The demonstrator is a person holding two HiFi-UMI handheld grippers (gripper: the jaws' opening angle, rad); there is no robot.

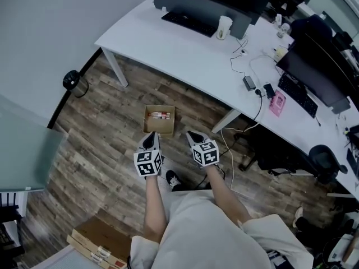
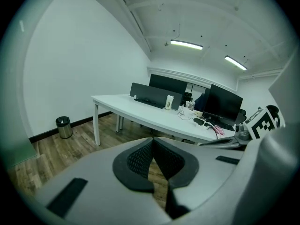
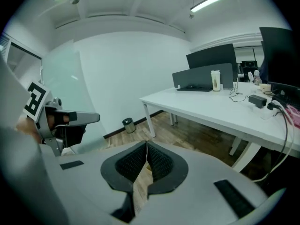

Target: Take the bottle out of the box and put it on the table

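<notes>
An open cardboard box (image 1: pixel 159 129) stands on the wood floor in front of the white table (image 1: pixel 168 48). Inside it lies a pale bottle (image 1: pixel 159 115) with a red label, on its side. My left gripper (image 1: pixel 150 138) hangs just short of the box's near left corner, its jaws closed with nothing between them. My right gripper (image 1: pixel 192 134) is to the right of the box, also shut and empty. In the left gripper view the left gripper (image 2: pixel 152 141) has its pads meeting at the tip. The right gripper (image 3: pixel 146 143) looks the same in its own view. The box is hidden in both gripper views.
On the table are a monitor (image 1: pixel 202 7), a keyboard (image 1: pixel 188 22), a cup (image 1: pixel 224 27) and cables. A small black bin (image 1: pixel 73 82) stands by the wall at left. Flat cardboard boxes (image 1: pixel 98 242) lie behind me, and a dark office chair (image 1: pixel 280 150) is at right.
</notes>
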